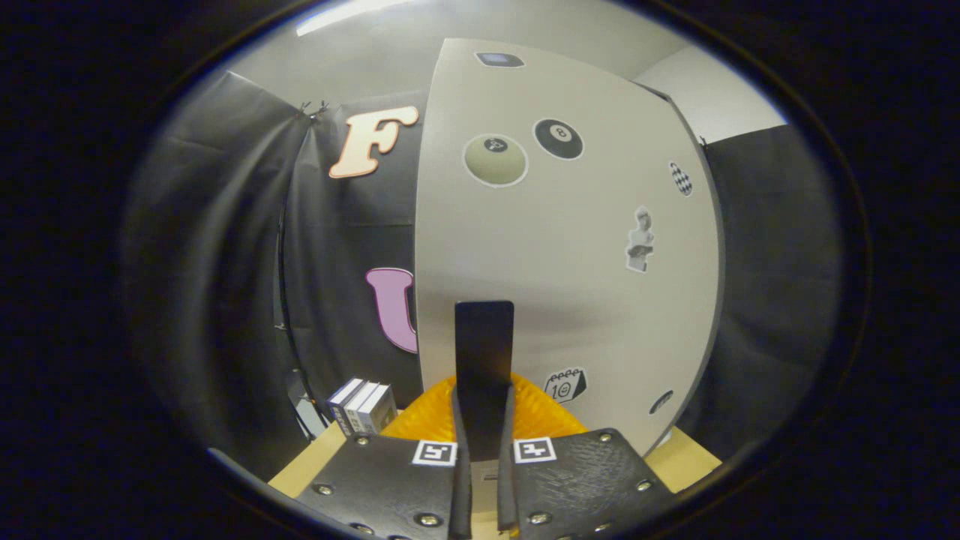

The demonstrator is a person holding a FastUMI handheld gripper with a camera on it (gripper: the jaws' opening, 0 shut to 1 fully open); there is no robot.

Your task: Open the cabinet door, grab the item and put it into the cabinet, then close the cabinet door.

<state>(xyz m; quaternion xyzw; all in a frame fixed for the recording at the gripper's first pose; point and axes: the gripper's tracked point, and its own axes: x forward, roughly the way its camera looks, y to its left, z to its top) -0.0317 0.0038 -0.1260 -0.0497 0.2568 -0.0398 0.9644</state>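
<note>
jaws nearly closed, pinching dark handle [484, 352] | cabinet door [562, 262] just ahead

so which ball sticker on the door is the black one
The 8-ball sticker, right of the pale ball sticker on the cabinet door; the jaws grip the dark handle.

A ceiling strip light [349, 13] glares overhead. The cabinet door [562, 247] is evenly lit and sharp. Edges bow and blur darkly.
</note>
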